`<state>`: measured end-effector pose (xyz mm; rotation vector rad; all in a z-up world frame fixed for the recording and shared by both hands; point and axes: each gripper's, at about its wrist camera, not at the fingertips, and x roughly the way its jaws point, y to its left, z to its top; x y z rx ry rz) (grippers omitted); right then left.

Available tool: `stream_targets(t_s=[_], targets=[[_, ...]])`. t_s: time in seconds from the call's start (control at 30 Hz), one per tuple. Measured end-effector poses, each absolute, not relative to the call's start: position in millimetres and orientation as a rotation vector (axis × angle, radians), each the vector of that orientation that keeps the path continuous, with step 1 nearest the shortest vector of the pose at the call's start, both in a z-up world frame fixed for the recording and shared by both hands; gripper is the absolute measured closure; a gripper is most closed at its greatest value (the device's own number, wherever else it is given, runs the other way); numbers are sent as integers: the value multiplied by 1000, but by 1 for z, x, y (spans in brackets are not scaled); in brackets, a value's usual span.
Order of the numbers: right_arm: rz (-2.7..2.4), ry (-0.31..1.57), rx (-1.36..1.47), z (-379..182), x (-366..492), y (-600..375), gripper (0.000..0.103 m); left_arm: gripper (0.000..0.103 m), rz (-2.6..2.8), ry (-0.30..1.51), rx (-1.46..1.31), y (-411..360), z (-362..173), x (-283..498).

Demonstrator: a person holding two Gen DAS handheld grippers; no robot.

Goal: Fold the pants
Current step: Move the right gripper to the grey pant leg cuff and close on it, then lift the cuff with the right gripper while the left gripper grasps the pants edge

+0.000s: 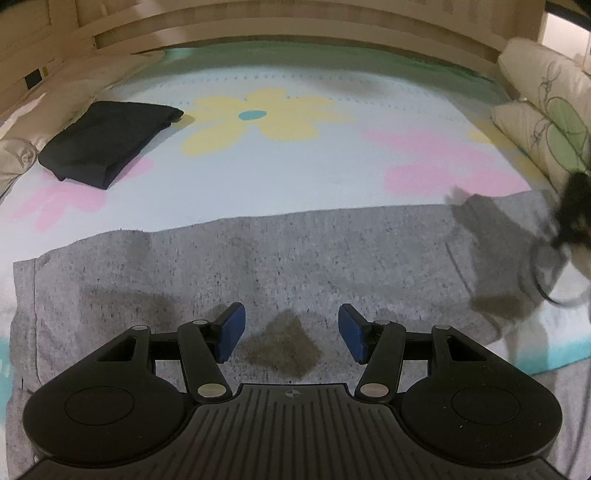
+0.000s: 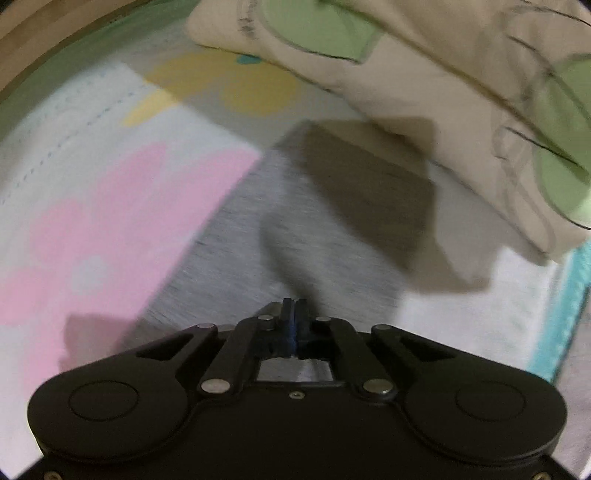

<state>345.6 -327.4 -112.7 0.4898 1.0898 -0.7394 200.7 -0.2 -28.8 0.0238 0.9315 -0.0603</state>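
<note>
Grey pants (image 1: pixel 258 258) lie flat on floral sheet (image 1: pixel 295 166), near side of folded dark garment (image 1: pixel 107 142). I hold left gripper (image 1: pixel 291 328) wide above fabric. Right gripper (image 2: pixel 294 314) fully closed at pants end beside pillow (image 2: pixel 461 110); fabric pinch unconfirmed. I advise verifying grip, then lifting evenly.

A bed sheet (image 1: pixel 295 177), pale blue with yellow and pink flowers and a teal edge, covers the bed. A folded dark garment (image 1: pixel 107 144) lies on it at the far left, partly over a pink flower. Cream pillows (image 1: pixel 546 110) with green leaf embroidery are stacked along the right side. A wooden headboard (image 1: pixel 295 22) runs across the back. Beige bedding (image 1: pixel 22 155) bunches at the left edge.
</note>
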Motion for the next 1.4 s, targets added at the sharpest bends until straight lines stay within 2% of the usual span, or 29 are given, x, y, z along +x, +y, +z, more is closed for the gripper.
stream_targets(t_s=[0.1,0.17,0.2,0.23,0.27,0.3,0.33,0.37,0.47,0.7,0.73,0.77,0.8,0.83,0.87,0.9,0.93,1.27,1.4], targets=[[-709,1062,545,-105,312,-345,100,49,-41,934,6,-4,-28,199],[-668,1034,574,-98,305,-353,88,49,-53,932,0,-8,-28,197],[-668,1027,576,-94,307,-362,77,49,-57,929,6,-10,-28,195],[-672,1018,572,-90,311,-361,59,49,-62,925,16,-13,-28,193],[-675,1001,574,-87,315,-359,49,49,-67,921,31,-16,-29,192],[-689,986,579,-85,321,-356,30,49,-69,919,42,-17,-30,191],[-712,969,579,-84,327,-354,20,49,-70,920,53,-19,-31,191],[-738,943,577,-83,335,-349,19,49,-71,921,61,-20,-33,192],[-755,902,555,-89,367,-336,19,49,-70,926,71,-21,-36,194],[-851,996,476,-121,428,-317,24,49,-66,936,59,-17,-40,201],[-869,1023,452,-126,430,-314,34,49,-65,935,59,-16,-40,202],[-880,1058,418,-133,434,-313,34,49,-63,934,62,-16,-40,202],[-891,1024,403,-132,431,-311,43,49,-60,933,65,-15,-40,202],[-914,1007,392,-132,428,-311,59,49,-58,932,67,-16,-40,201],[-916,1001,386,-132,423,-312,66,49,-56,931,68,-15,-40,201],[-912,1013,374,-131,420,-314,91,49,-55,931,67,-15,-40,201],[-919,1040,353,-130,414,-313,96,49,-52,930,64,-14,-40,200],[-705,1050,594,-107,300,-365,96,49,-53,897,-42,7,-29,211],[-654,1051,546,-98,266,-357,96,49,-41,920,-111,21,-28,231]])
